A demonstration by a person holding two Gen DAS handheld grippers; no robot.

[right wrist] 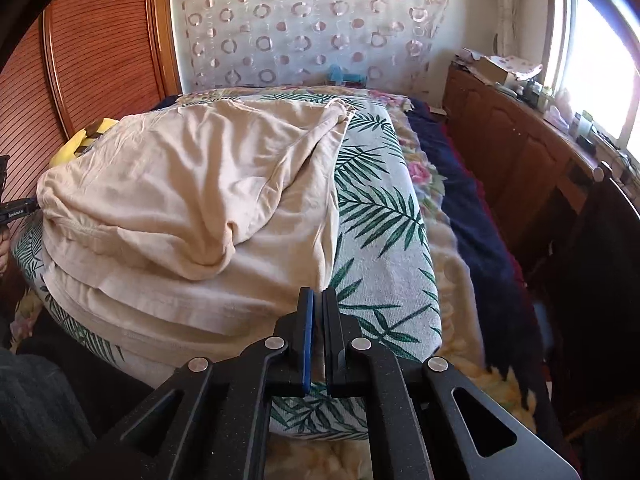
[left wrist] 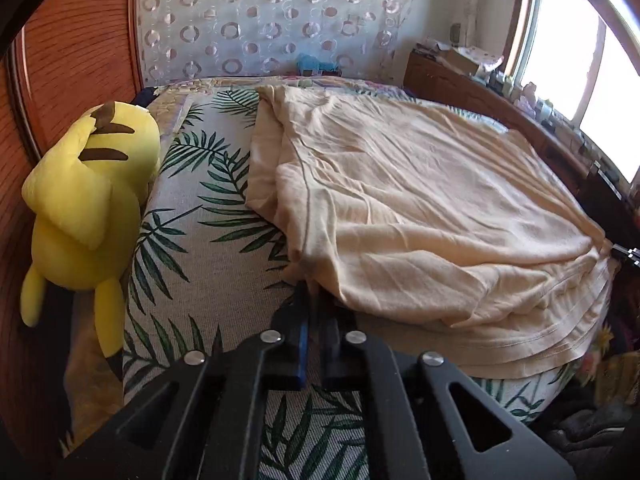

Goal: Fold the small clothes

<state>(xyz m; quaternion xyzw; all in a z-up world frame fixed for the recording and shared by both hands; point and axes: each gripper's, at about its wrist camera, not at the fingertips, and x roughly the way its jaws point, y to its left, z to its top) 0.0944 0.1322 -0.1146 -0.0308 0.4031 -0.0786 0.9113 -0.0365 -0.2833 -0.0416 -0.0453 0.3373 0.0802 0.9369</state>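
A cream garment [left wrist: 420,208] lies in loose folded layers on a palm-leaf printed cushion [left wrist: 208,264]. My left gripper [left wrist: 310,286] is shut on the garment's near left corner, at the folded edge. In the right wrist view the same garment [right wrist: 192,200] covers the cushion's left half. My right gripper [right wrist: 318,292] is shut on the garment's near right edge, low at the cushion's [right wrist: 384,216] front. The left gripper's tip [right wrist: 18,210] shows at the garment's far left corner. The right gripper's tip [left wrist: 626,252] shows at the garment's right edge.
A yellow plush toy [left wrist: 88,204] lies against the wooden headboard [left wrist: 76,60] left of the cushion. A floral blanket [right wrist: 424,172] and dark blue cloth [right wrist: 480,216] lie to the right. A wooden cabinet [right wrist: 516,160] with clutter stands under the window. A patterned curtain [right wrist: 312,24] hangs behind.
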